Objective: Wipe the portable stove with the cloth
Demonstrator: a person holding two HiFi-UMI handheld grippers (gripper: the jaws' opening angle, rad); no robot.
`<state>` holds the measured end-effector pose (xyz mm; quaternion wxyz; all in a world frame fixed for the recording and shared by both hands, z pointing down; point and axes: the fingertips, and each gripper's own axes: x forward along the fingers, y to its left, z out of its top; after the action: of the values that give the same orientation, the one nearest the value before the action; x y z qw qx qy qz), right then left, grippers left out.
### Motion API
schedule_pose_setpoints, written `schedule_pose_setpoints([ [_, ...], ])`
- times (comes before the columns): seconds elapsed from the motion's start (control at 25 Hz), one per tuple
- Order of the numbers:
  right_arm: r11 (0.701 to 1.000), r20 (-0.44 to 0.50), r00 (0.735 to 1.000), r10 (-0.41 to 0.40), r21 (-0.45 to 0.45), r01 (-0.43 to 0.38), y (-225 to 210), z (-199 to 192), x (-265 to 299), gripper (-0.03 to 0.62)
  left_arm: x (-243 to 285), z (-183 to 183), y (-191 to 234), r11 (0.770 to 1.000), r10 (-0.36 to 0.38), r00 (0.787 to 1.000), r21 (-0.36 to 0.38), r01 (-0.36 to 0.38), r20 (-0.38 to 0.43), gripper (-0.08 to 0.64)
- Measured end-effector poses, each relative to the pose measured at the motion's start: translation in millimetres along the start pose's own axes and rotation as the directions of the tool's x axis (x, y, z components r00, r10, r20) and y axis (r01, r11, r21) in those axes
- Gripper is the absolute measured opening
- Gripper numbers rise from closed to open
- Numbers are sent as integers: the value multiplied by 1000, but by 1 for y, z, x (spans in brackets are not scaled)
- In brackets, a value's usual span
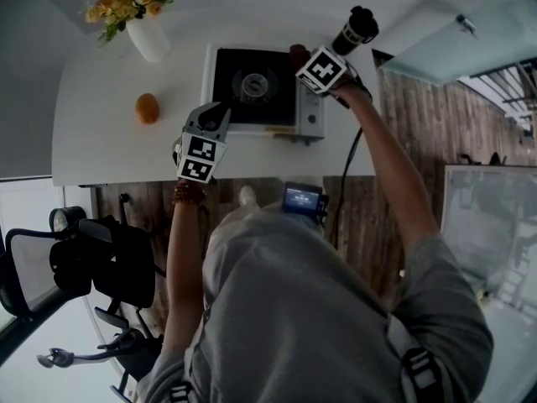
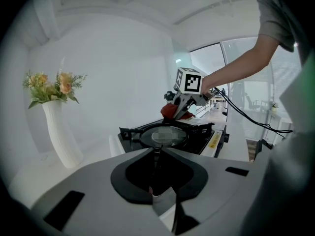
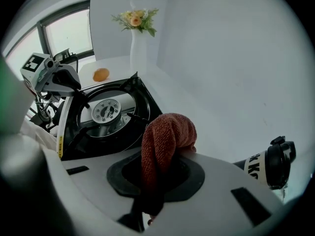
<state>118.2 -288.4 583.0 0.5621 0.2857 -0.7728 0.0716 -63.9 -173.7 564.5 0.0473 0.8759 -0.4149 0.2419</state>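
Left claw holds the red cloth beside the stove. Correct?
No. The right claw holds the red cloth beside the stove, not the left claw; the right gripper view shows the cloth pinched there.

The head view looks steeply down on the whole tabletop (image 1: 101, 154) from above its near edge. The left gripper view sits low and close beside the portable stove (image 2: 199, 134), facing across it. The right gripper view looks back across it from the opposite corner. All three views share the portable stove.
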Motion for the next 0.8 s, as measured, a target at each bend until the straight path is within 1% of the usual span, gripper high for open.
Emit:
schedule_pose_setpoints([
  [0.16,1000,31,999,-8,20,7,8,-1,-2,64,0,0,1,1000,-3,1000,-2,3,3,64],
  [0.28,1000,40,999,-23,-8,24,14,0,-3,63,-1,0,1,1000,4,1000,3,-4,7,64],
  [0.44,999,49,999,-22,-37,24,17,1,-8,63,0,1,0,1000,5,1000,4,-5,7,64],
  [0.72,999,72,997,-19,-31,22,22,2,-8,63,-1,0,0,1000,6,1000,8,-6,2,72],
  [0.8,1000,73,997,-7,-19,9,26,-1,-9,63,0,0,-1,1000,3,1000,8,-3,4,74],
])
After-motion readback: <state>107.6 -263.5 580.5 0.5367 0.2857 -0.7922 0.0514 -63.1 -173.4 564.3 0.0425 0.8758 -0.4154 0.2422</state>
